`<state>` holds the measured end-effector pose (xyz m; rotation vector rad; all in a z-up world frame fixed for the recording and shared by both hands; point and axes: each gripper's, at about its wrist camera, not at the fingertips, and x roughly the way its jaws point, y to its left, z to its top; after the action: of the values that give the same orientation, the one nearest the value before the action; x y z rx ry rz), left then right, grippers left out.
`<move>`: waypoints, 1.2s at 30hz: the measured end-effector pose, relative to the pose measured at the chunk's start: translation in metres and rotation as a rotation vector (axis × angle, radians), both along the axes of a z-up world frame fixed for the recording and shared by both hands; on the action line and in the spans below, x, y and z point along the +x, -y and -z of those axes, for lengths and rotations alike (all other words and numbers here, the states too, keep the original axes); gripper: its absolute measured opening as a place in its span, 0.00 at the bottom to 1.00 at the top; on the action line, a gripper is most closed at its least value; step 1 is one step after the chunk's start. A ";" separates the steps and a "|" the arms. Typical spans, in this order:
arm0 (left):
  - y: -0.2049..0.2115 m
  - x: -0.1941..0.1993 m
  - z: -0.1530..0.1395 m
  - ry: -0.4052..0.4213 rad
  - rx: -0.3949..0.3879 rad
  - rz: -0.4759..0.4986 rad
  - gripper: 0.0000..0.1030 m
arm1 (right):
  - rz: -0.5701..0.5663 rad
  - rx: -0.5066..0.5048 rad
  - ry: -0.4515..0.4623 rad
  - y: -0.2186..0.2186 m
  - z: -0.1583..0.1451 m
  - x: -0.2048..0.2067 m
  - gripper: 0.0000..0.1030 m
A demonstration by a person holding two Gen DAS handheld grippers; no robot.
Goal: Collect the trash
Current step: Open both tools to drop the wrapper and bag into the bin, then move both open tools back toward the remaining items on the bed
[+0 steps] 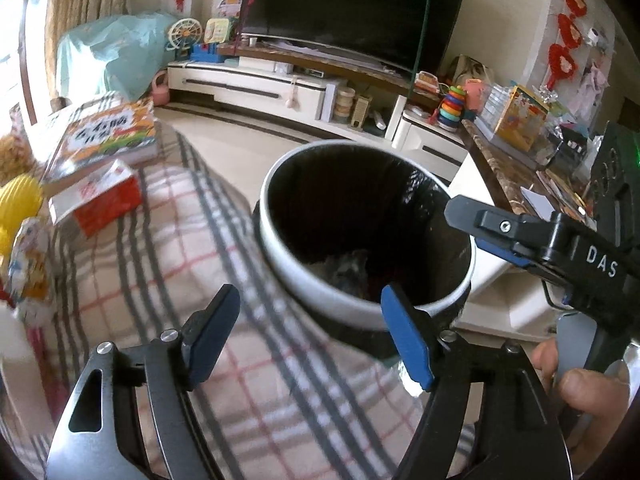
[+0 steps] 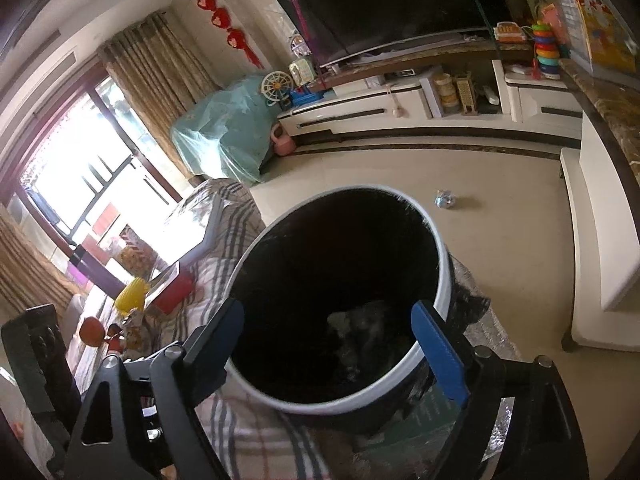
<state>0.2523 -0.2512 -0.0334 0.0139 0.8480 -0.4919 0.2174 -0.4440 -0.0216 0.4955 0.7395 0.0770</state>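
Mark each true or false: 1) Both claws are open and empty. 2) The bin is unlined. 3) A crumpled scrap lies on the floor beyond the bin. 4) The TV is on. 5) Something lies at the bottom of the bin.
1) True: left claw and right claw hold nothing.
2) False: the bin has a black liner.
3) True: scrap.
4) False: the TV screen is dark.
5) True: trash lies there.

White-rim bin [image 1: 320, 280], plaid cloth [image 1: 160, 272]
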 end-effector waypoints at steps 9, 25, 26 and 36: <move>-0.050 -0.037 0.003 -0.003 -0.034 -0.064 0.73 | -0.023 0.011 0.038 -0.027 -0.006 -0.025 0.86; -0.138 -0.076 0.010 -0.009 -0.054 -0.212 0.73 | -0.126 0.032 0.010 -0.095 0.011 -0.047 0.87; -0.145 -0.078 0.010 -0.010 -0.058 -0.226 0.73 | -0.131 0.032 0.009 -0.098 0.011 -0.049 0.87; -0.202 -0.092 0.017 -0.016 -0.060 -0.335 0.73 | -0.213 0.040 -0.009 -0.143 0.020 -0.054 0.87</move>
<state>0.1606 -0.0490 -0.0503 -0.1852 0.8307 -0.2021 0.1632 -0.3008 -0.0419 0.4542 0.7996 0.2893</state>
